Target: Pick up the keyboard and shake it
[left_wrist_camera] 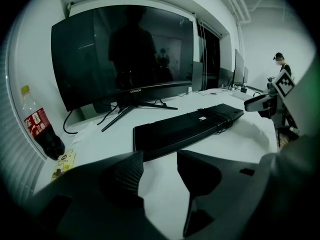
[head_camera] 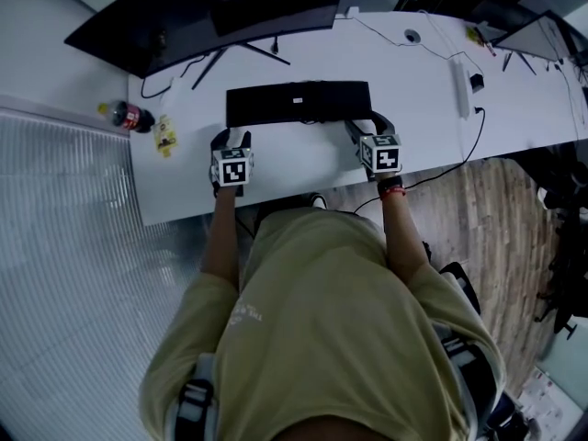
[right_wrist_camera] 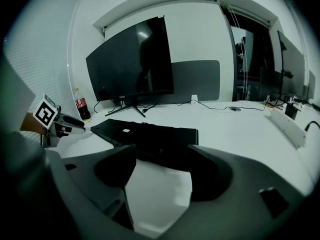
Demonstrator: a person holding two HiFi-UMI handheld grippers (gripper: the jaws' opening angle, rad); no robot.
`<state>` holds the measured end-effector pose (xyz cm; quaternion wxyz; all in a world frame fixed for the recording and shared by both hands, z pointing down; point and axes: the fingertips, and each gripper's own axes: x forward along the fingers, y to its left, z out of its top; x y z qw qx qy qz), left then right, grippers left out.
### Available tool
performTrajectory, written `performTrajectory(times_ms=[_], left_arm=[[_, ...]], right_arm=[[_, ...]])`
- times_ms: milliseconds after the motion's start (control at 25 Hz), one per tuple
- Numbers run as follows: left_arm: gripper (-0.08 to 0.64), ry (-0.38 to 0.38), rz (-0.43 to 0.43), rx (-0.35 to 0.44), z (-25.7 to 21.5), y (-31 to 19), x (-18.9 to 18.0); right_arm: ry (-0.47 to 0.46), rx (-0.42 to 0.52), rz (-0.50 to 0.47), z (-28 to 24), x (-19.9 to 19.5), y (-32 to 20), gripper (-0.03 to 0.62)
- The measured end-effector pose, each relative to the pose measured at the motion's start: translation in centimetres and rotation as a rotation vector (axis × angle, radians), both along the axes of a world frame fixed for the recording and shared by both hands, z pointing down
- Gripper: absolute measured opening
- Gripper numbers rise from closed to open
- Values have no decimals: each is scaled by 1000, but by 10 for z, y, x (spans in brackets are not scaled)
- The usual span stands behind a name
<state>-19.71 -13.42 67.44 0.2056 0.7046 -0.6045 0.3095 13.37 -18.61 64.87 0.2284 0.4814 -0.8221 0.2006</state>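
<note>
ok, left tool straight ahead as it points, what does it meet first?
Probably the keyboard, at its left end; the left tool angles down, so desk just short of it could come first.

**Both tongs open, arms stretched ahead**

My left gripper (left_wrist_camera: 160, 160) has its jaws apart, with nothing pressed between the pads. My right gripper (right_wrist_camera: 156, 156) is the same: jaws spread, gripping nothing. Both point forward and slant downward, level with each other and well apart. My left forearm (head_camera: 219, 237) and right forearm (head_camera: 402, 232) reach out bare and roughly parallel.
</note>
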Motion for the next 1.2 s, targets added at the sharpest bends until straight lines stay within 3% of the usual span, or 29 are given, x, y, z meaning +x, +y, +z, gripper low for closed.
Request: performTrajectory(times_ms=[480,1000,1200], left_arm=[[162,96,9,157,-68,-4,46],[90,164,16,320,-141,-16,69],[63,158,28,369,-166,-19,74]], right_arm=[[-62,79,-105,-51,-37,3,269],[-108,224,-116,-127,-54,-6,139],[-124,261,-107,-154,-53,-8,90]])
